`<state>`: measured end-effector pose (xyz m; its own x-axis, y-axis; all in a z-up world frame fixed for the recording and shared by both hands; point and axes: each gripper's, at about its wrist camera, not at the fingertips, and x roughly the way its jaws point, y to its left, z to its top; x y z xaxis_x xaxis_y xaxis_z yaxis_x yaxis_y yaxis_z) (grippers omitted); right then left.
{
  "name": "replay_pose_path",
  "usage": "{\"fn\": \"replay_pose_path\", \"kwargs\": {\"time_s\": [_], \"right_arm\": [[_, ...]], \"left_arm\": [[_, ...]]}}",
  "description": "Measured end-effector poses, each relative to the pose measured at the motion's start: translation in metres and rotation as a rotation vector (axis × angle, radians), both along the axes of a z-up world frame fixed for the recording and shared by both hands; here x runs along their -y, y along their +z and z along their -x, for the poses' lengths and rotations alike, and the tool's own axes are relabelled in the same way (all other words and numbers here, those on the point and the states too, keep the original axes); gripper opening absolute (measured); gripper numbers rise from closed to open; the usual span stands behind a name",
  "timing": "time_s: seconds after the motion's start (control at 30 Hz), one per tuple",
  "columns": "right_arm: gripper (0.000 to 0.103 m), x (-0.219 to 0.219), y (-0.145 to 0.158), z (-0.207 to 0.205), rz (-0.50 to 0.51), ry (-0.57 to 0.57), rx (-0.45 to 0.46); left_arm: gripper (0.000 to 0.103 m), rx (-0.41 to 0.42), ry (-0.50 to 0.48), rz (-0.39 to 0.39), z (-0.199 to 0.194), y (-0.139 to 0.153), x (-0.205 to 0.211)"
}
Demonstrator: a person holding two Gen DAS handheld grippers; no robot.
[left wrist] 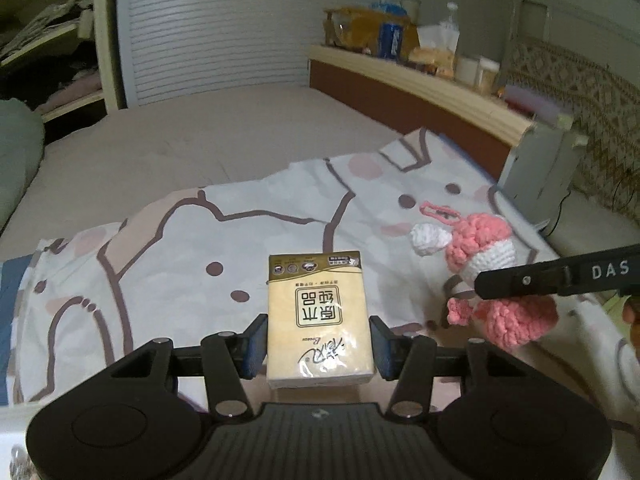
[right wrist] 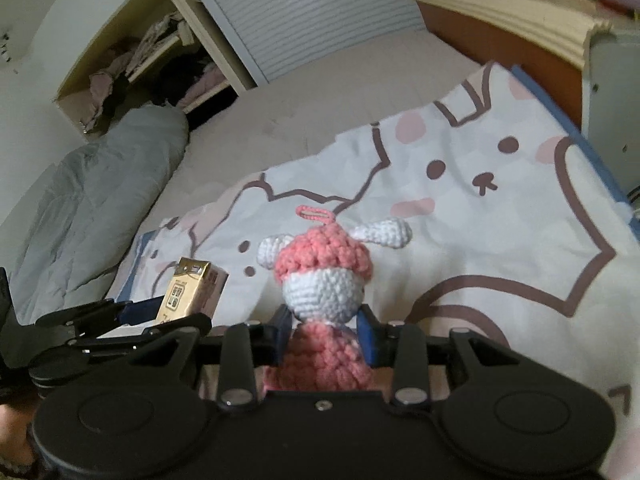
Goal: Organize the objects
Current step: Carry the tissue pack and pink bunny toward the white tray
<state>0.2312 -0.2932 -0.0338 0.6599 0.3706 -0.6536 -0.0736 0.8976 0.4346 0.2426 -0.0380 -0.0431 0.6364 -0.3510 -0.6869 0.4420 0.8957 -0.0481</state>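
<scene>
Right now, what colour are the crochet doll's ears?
White; the crochet doll has a pink cap and pink body. Clearest in the right wrist view.

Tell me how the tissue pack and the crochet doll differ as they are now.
The tissue pack is a flat, boxy, cream packet with printed characters; the crochet doll is rounded, knitted pink and white yarn with ears and a hanging loop. The pack sits in the left hand-held gripper; the doll sits in the right hand-held gripper, clamped below its head. Both are gripped above the cartoon blanket.
</scene>
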Motion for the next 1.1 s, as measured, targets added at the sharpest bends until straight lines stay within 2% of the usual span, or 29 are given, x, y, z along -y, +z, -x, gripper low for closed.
{"fn": "replay_pose_path", "kwargs": {"time_s": [0.23, 0.53, 0.9, 1.1], "right_arm": [[0.036, -0.01, 0.025, 0.038, 0.015, 0.008, 0.035], [0.036, -0.02, 0.036, 0.084, 0.003, 0.001, 0.052], [0.036, -0.035, 0.034, 0.122, -0.032, -0.027, 0.035], [0.036, -0.044, 0.031, 0.132, -0.011, -0.039, 0.029]], "left_arm": [[0.053, 0.022, 0.016, 0.032, 0.045, 0.024, -0.01], [0.053, 0.046, 0.042, 0.043, 0.095, 0.044, -0.026], [0.053, 0.045, 0.087, 0.06, 0.137, 0.04, -0.047], [0.053, 0.034, 0.098, 0.068, 0.15, 0.034, -0.057]]}}
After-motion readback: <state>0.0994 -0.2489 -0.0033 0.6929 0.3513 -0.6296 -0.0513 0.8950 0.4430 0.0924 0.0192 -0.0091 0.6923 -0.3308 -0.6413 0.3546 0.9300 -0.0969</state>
